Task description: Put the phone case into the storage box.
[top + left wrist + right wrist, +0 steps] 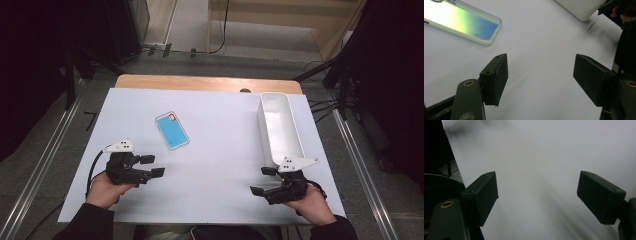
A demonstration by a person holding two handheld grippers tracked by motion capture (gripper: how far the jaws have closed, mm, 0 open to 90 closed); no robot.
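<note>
phone case (461,22) cut by top edge, bin (580,8) corner only

A blue phone case (172,130) with a pale rim lies flat — slightly askew — on the white tabletop (220,165).

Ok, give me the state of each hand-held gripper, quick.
Left hand-held gripper: open, holding nothing, near the phone.
Right hand-held gripper: open, holding nothing, by the bin.
</note>
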